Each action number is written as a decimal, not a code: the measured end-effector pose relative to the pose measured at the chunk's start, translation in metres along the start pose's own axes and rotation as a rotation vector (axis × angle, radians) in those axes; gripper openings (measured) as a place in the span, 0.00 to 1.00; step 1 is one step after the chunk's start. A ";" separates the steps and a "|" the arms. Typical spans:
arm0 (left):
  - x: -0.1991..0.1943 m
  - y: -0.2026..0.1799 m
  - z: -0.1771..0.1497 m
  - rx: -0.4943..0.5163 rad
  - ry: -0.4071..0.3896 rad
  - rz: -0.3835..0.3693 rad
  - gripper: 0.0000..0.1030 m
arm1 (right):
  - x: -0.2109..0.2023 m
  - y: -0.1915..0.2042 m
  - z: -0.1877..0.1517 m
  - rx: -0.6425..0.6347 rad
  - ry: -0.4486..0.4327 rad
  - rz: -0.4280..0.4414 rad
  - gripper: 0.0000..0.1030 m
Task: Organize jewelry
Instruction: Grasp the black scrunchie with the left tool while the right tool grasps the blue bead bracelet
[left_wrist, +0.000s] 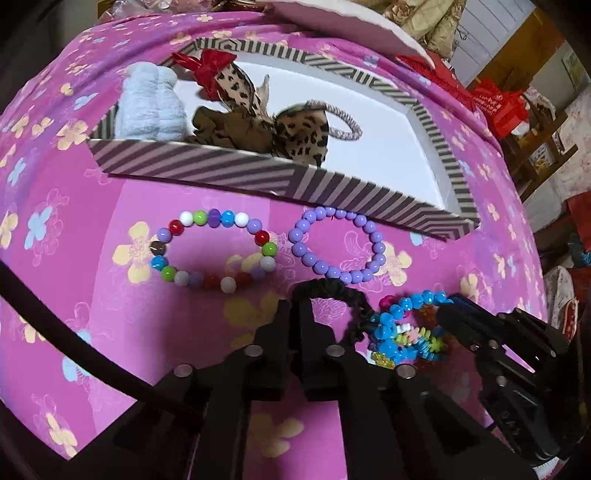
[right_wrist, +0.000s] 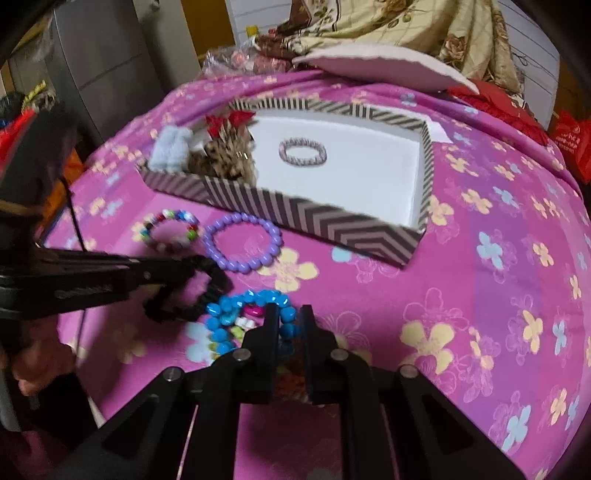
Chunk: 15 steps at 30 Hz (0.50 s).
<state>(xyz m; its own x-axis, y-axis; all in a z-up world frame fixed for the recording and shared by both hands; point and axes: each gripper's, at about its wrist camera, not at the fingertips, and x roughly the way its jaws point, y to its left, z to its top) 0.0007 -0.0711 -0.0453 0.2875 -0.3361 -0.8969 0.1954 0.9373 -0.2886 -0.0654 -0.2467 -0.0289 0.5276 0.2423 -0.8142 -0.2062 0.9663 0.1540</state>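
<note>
In your left view, your left gripper (left_wrist: 295, 306) pinches the black braided band (left_wrist: 334, 288), with the purple bracelet (left_wrist: 336, 245) at twelve o'clock. In your right view, your right gripper (right_wrist: 288, 317) squeezes the blue bead bracelet (right_wrist: 221, 325); the striped box (right_wrist: 314, 221) sits at twelve o'clock.

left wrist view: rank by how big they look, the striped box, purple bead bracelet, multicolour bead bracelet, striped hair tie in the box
1. Striped cardboard box, by far.
2. Multicolour bead bracelet.
3. Plain purple bead bracelet, only slightly smaller.
4. Striped elastic hair tie, though it lies farther away, so unsure.
</note>
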 end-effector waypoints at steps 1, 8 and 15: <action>-0.004 0.000 0.001 -0.002 -0.008 -0.005 0.17 | -0.005 0.001 0.001 -0.002 -0.010 0.001 0.11; -0.035 0.005 0.006 -0.002 -0.071 -0.027 0.17 | -0.035 0.010 0.010 -0.010 -0.070 0.022 0.11; -0.028 -0.001 0.001 0.006 -0.053 -0.026 0.24 | -0.051 0.010 0.016 -0.007 -0.101 0.013 0.11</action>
<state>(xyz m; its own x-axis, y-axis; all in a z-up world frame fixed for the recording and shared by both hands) -0.0067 -0.0628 -0.0201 0.3315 -0.3653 -0.8699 0.2087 0.9276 -0.3099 -0.0812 -0.2480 0.0230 0.6053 0.2628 -0.7513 -0.2192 0.9625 0.1601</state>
